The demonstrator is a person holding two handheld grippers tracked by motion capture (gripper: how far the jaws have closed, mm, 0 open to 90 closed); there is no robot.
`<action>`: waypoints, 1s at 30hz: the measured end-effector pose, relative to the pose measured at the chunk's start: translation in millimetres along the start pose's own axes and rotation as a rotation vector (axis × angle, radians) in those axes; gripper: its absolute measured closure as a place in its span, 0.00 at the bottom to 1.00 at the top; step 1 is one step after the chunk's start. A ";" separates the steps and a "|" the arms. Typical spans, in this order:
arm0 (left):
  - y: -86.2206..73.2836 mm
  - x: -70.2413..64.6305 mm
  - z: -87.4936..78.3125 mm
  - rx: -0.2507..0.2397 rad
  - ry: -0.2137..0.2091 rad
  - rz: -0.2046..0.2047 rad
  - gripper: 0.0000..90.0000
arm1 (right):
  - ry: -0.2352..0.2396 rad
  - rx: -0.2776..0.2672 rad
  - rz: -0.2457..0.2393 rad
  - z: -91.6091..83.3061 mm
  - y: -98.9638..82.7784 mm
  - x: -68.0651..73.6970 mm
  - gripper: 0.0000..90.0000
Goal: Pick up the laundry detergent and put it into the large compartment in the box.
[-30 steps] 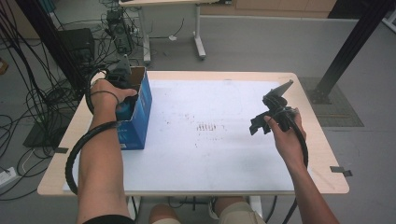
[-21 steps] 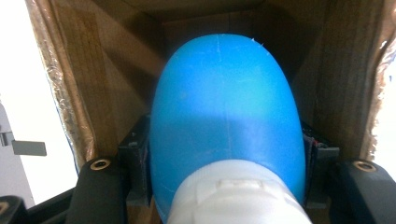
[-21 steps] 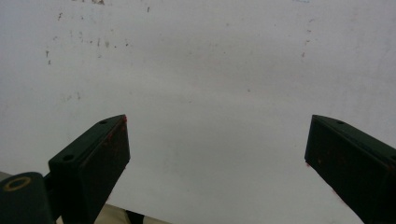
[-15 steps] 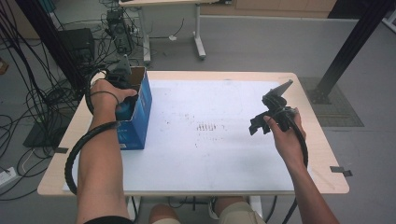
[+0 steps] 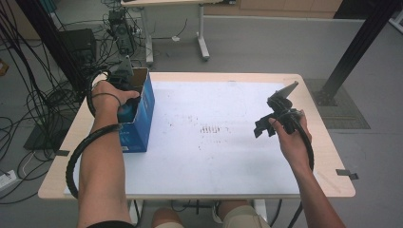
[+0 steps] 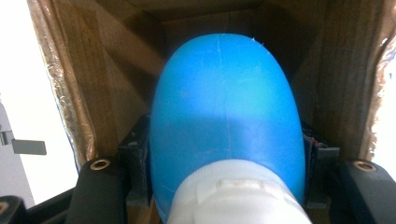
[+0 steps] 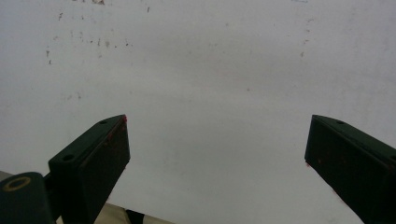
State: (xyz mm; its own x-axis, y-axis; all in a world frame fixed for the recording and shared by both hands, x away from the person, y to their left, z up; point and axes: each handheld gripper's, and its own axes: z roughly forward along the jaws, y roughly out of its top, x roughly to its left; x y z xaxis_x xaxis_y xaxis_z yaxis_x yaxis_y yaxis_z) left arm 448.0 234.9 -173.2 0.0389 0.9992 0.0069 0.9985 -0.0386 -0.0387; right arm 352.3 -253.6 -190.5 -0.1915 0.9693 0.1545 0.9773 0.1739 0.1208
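Nothing has shifted since a second ago: the left hand-held gripper (image 6: 224, 205) stays clamped on the blue bottle (image 6: 226, 126) inside the blue box (image 5: 142, 114) at nine o'clock. The right hand-held gripper (image 7: 217, 154) hovers over the tabletop (image 5: 214, 156) at three o'clock, jaws apart. No writing is readable.

No words, numbers or brand names can be read anywhere. The blue box (image 5: 140, 121) at the left edge of the table (image 5: 285, 185) carries pale marks on its side, too small and blurred to make out. The blue bottle (image 6: 224, 116) inside that box shows no label.
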 end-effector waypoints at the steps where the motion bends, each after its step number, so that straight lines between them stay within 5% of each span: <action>1: 0.0 -0.1 0.0 0.000 0.000 0.000 0.41 | -0.001 0.000 0.002 -0.5 0.0 0.2 0.07; 30: -1.0 2.0 -0.7 0.001 -0.005 -0.011 0.41 | 0.008 -0.003 0.001 -0.4 -0.2 0.7 0.07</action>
State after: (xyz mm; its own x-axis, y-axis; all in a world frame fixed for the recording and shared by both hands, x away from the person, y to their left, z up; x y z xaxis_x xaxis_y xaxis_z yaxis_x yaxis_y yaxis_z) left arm 447.1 236.9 -172.4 0.0274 0.9996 0.0021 0.9988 -0.0273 -0.0400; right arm 351.9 -253.0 -190.0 -0.1916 0.9679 0.1626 0.9772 0.1727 0.1235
